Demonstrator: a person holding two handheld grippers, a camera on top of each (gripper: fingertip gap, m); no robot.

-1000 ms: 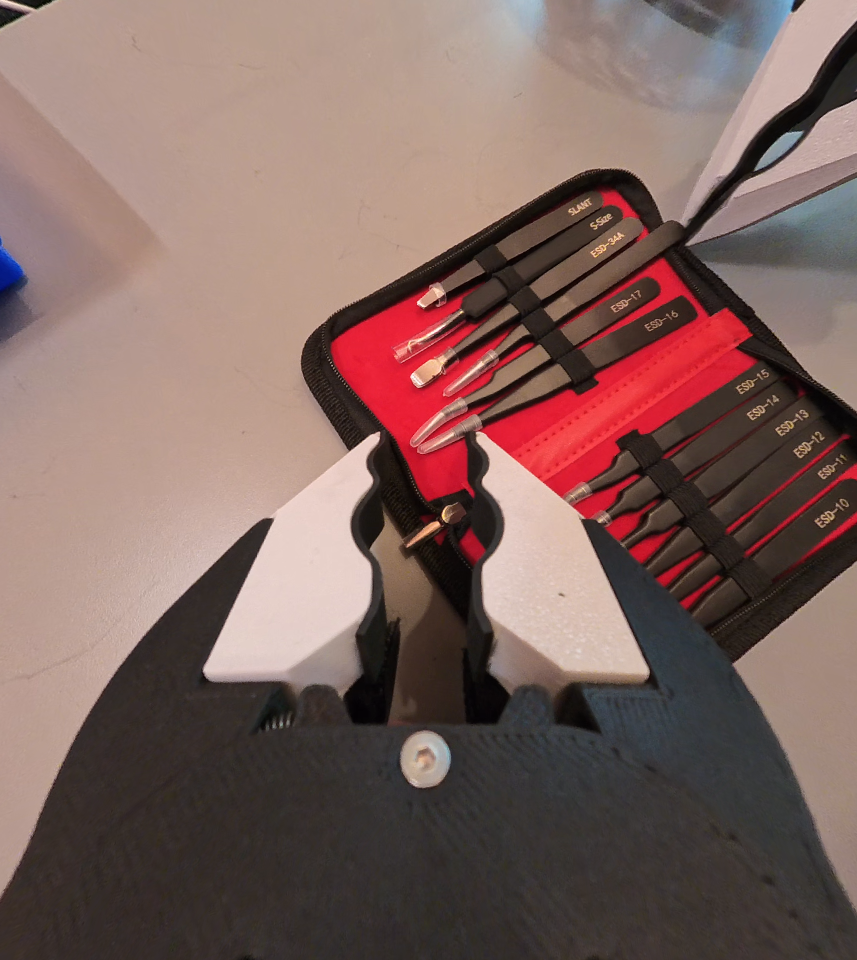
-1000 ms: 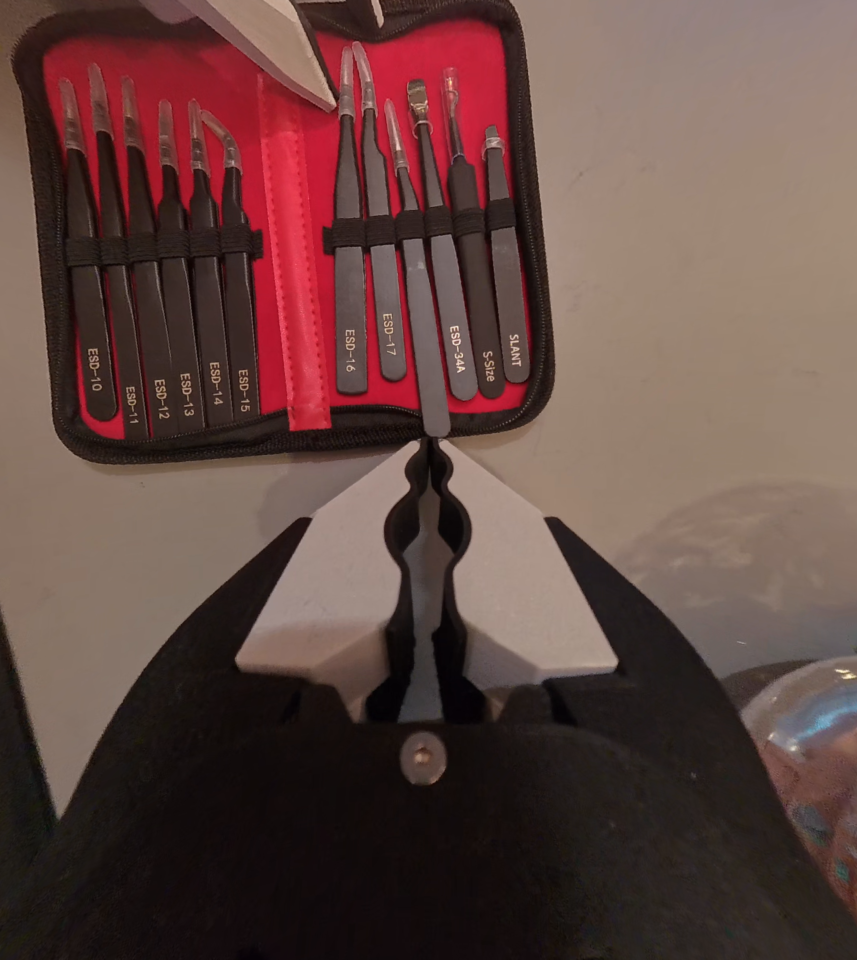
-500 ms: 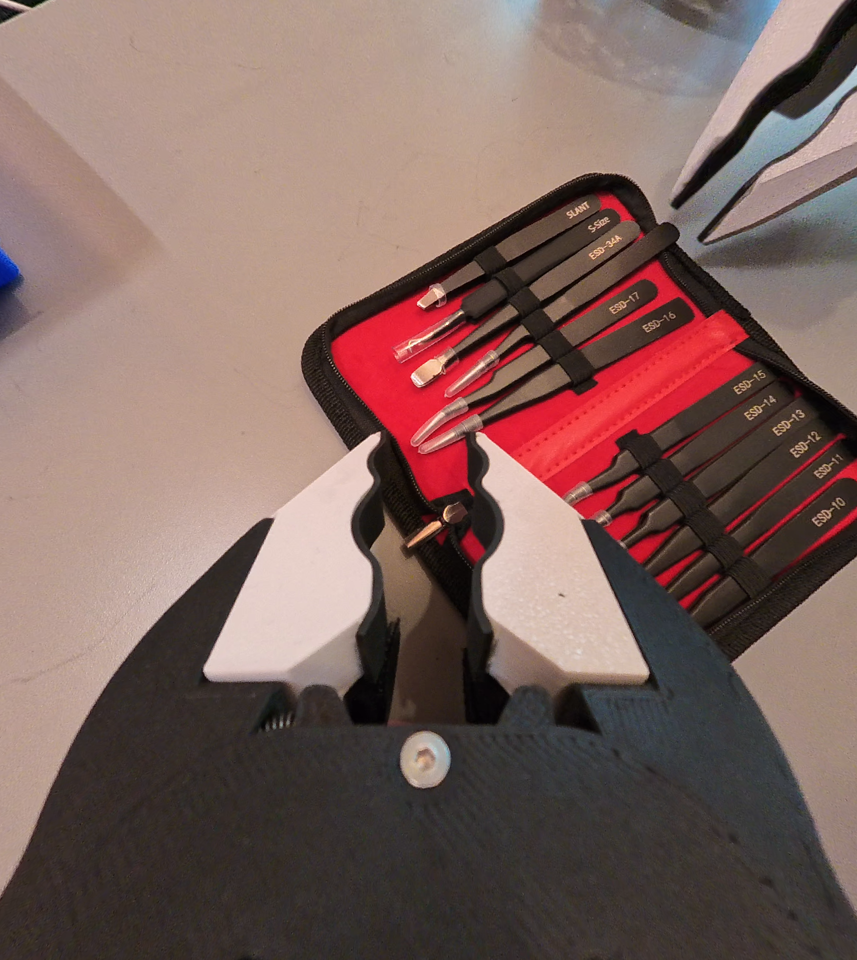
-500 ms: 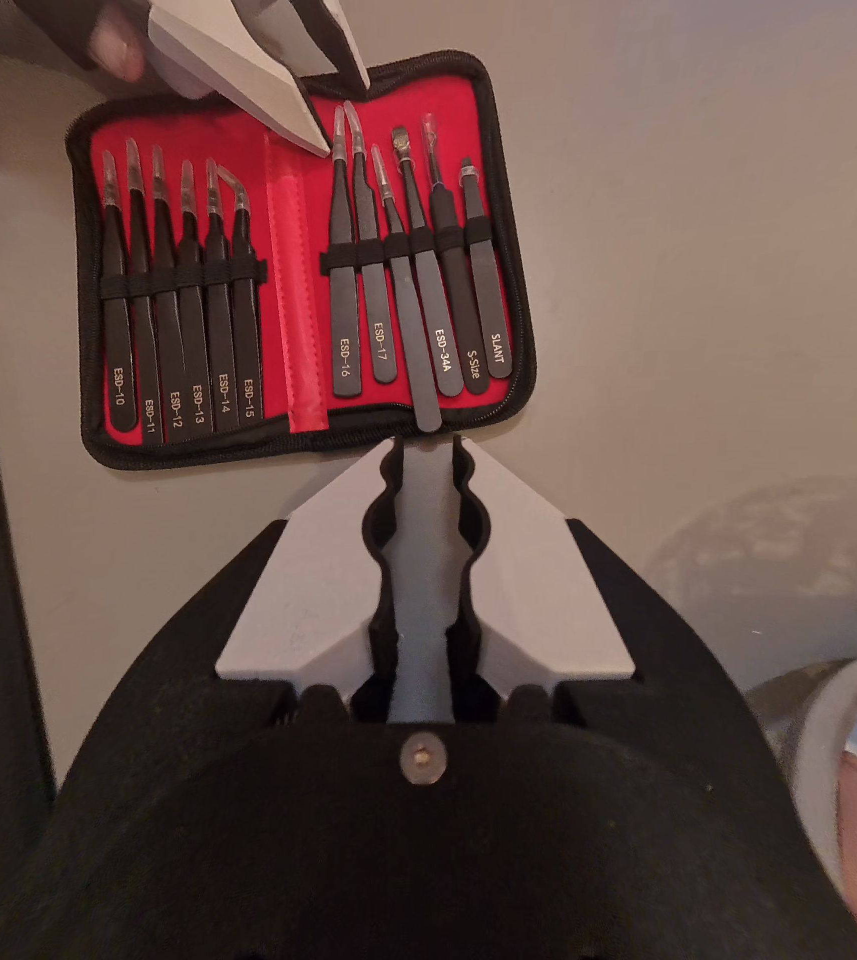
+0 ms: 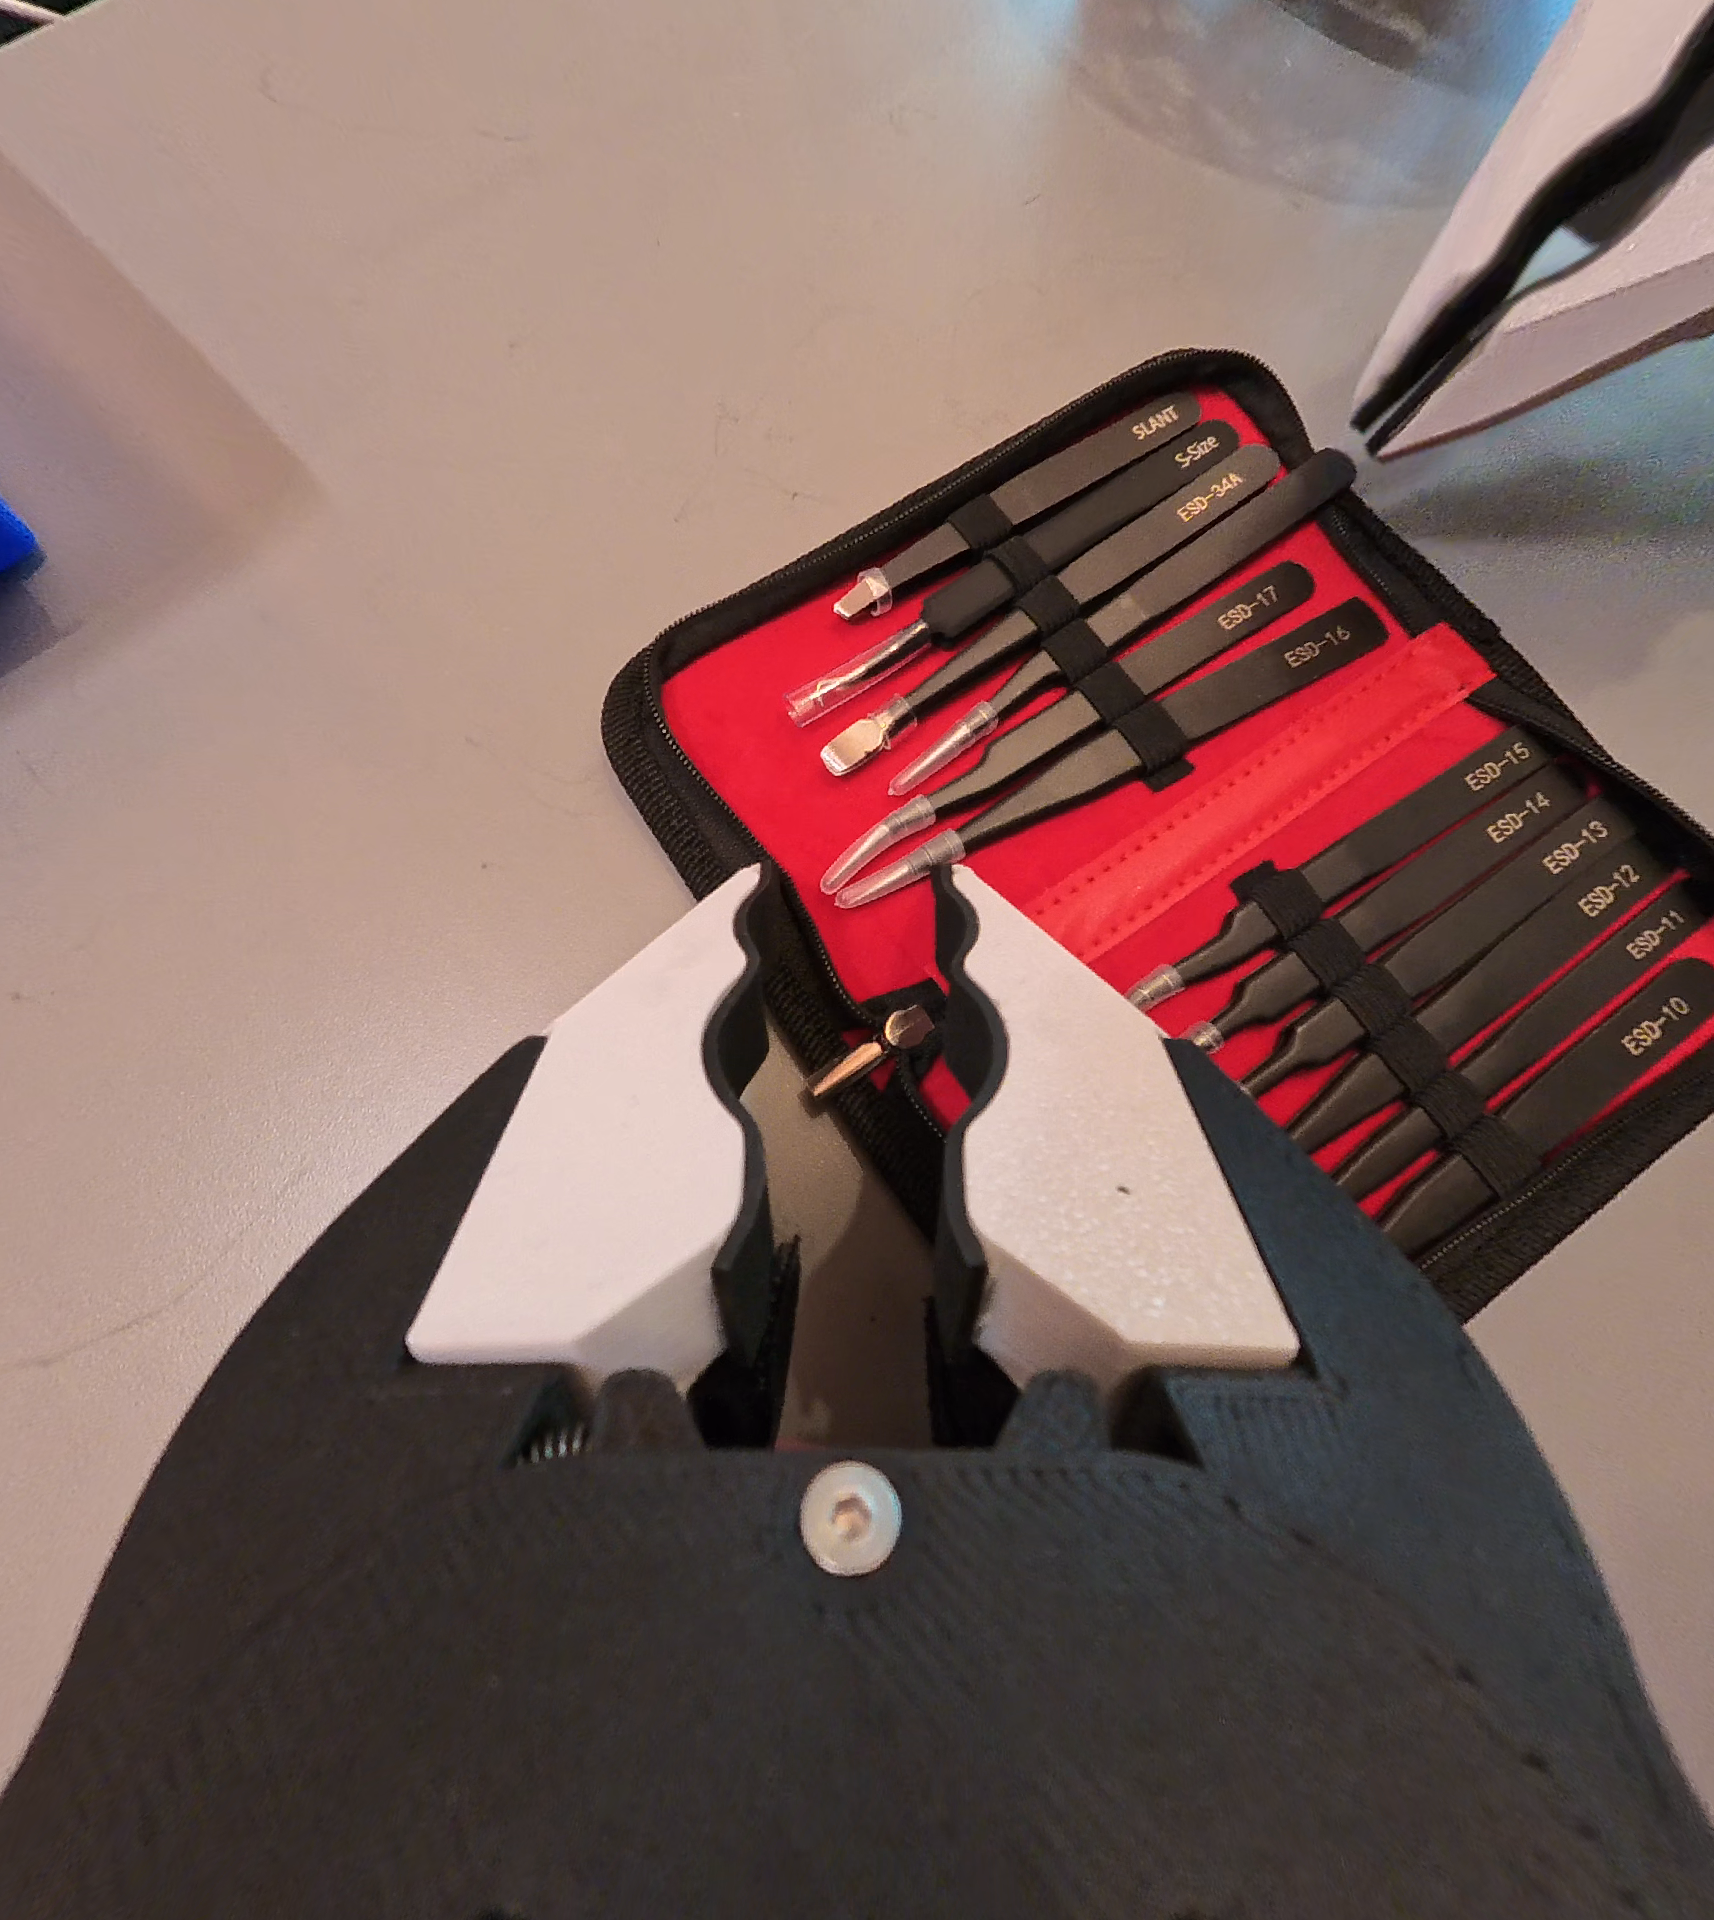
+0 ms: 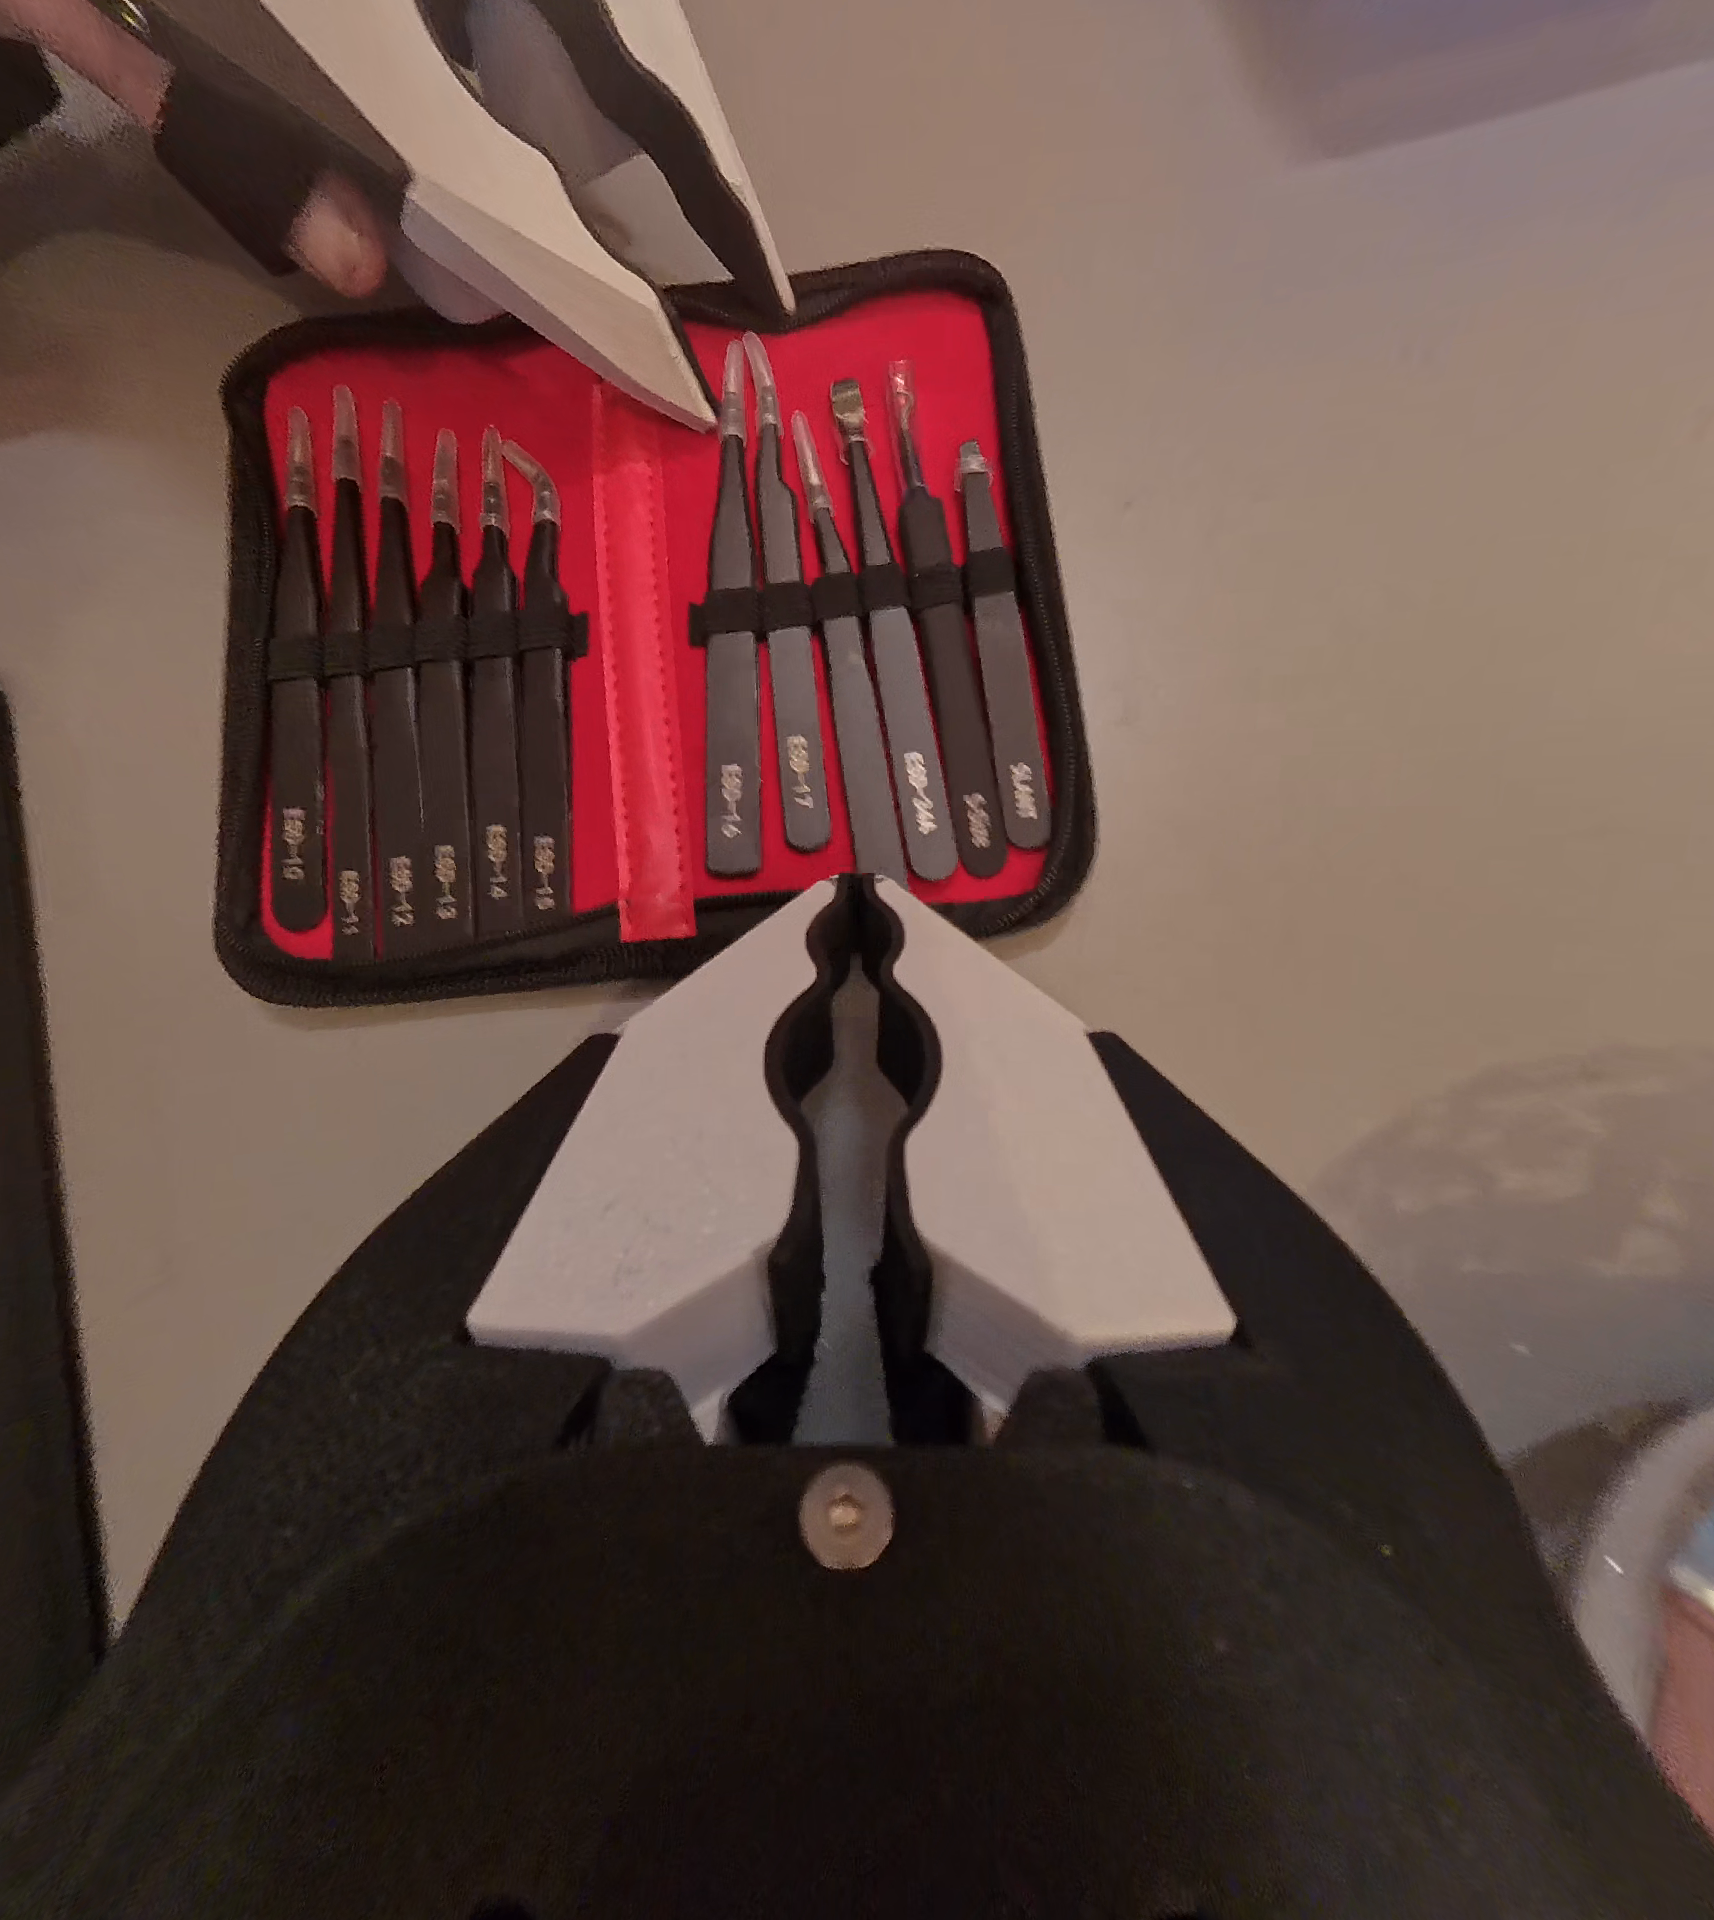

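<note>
Red-lined black zip case (image 6: 1061,665) of black tweezers (image 6: 863,748); left hand-held gripper (image 5: 848,888) parted; right hand-held gripper (image 6: 858,888) nearly closed.

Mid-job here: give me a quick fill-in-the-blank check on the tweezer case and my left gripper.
1. The lining of the open case is ____.
2. Each half of it holds ____ tweezers under an elastic band.
3. The left gripper is ____, with the zipper pull showing between its fingers.

Missing words: red; six; open.
</note>
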